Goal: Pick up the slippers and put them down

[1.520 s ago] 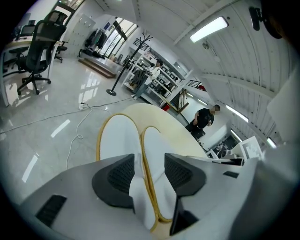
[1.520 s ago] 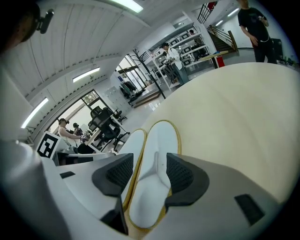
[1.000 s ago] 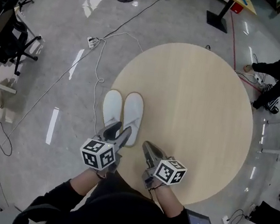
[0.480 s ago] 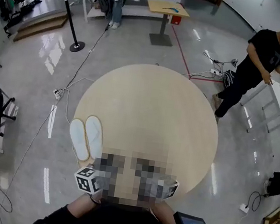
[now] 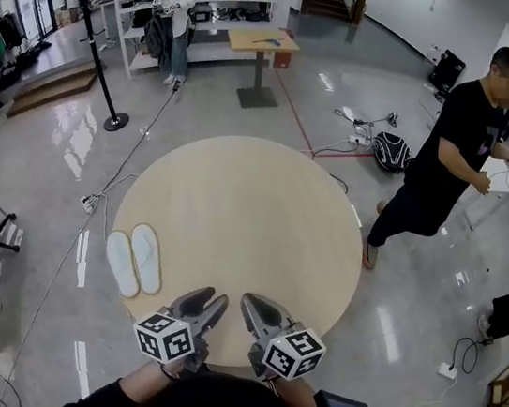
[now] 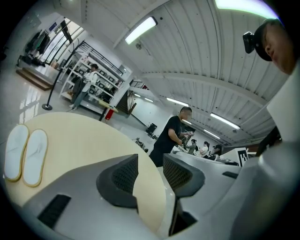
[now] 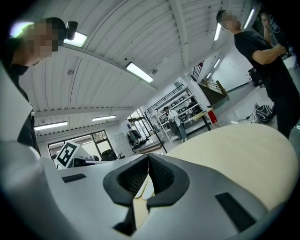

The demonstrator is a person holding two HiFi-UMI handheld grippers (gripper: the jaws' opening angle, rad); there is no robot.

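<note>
Right tool closed, seemingly empty, well apart from slippers.

A round, light-wood table is set on a glossy grey floor. Two white slippers are laid side by side near its left edge.

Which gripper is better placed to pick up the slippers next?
Left. The slippers lie at the table's left edge, on the left gripper's side. Its jaws stand apart and empty, though they are closing slightly. The right gripper sits farther away with its jaws shut.
</note>
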